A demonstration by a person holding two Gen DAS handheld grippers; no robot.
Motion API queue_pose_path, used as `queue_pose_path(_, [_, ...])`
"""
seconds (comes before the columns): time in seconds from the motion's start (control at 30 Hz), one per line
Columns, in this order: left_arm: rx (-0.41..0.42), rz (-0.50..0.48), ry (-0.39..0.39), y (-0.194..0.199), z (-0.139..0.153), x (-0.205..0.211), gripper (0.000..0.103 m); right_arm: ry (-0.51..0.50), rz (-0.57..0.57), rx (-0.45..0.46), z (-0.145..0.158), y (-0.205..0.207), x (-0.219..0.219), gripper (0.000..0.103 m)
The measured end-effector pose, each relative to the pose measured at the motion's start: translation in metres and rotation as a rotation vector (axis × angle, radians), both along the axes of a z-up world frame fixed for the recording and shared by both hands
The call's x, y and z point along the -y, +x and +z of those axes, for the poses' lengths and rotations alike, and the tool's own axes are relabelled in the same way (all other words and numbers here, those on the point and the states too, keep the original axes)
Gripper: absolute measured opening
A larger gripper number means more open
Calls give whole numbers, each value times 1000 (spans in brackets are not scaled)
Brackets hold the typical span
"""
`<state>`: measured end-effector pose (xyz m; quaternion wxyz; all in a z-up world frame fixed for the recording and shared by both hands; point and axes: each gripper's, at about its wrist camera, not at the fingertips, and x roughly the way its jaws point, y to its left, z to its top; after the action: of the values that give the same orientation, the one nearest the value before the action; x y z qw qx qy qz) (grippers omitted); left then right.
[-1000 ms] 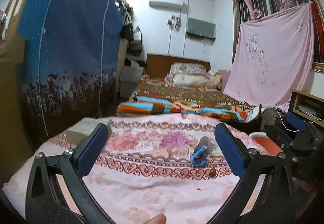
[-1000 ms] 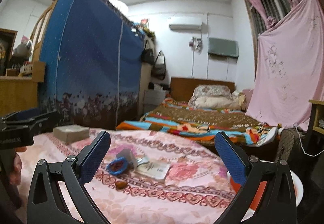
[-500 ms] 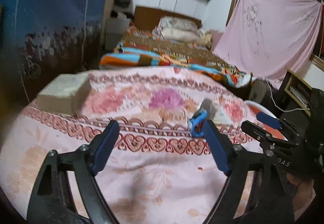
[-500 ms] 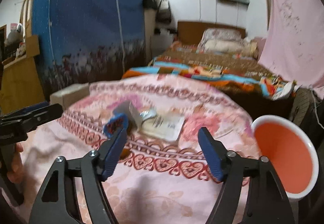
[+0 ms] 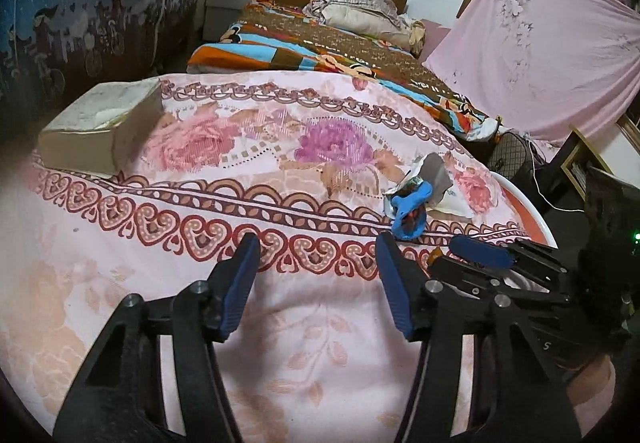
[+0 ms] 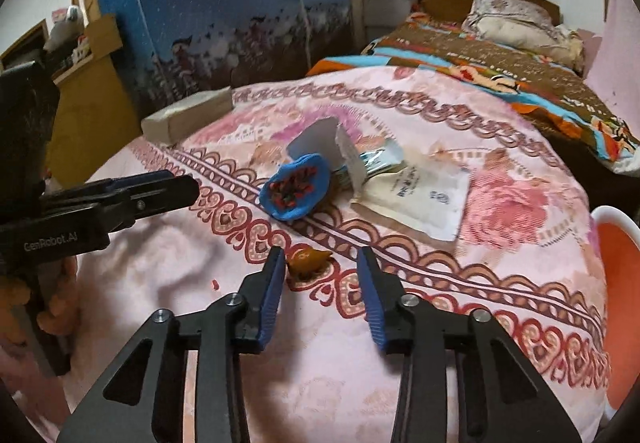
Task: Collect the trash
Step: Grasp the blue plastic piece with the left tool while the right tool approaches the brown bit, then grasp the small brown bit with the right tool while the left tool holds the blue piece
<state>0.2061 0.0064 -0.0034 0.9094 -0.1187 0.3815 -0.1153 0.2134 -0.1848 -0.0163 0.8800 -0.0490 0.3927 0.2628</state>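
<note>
Hovering over the pink floral cloth (image 6: 500, 131): right gripper (image 6: 320, 263) with fingers spread, a brown scrap (image 6: 308, 261) between the tips, not clamped. Blue wrapper (image 6: 296, 191) at 11 o'clock of it, touching the silver packets (image 6: 376, 161) and white paper sachet (image 6: 416, 199). Left gripper (image 5: 316, 255) also parted, holding nothing, bare cloth ahead. Orange bin (image 6: 616, 283) at the 3 o'clock table edge. Grey box (image 5: 100, 123) at the far 10 o'clock edge.

Wrapper pile (image 6: 360, 179) mid-table (image 6: 520, 283); scrap (image 6: 308, 261) before it; box (image 6: 188, 117) far left; bin (image 6: 616, 267) right.
</note>
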Motion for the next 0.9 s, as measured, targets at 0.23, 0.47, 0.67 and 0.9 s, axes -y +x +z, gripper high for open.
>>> queue_pose_path(0.23, [-20,-36,10,5,-2,8,36,-14,49,1,0,-2,-7,18])
queue_pose_path(0.47, [-39,-90,17,11,-3,20,34,37,-32,43,6,-6,12,12])
queue_pose_path(0.67, [-49,-153,54,21,-2,42,34,104,-136,42,10,-1,36,12])
queue_pose_path(0.9, [-65,-204,60,38,-3,59,25,106,-151,33,8,3,36,12])
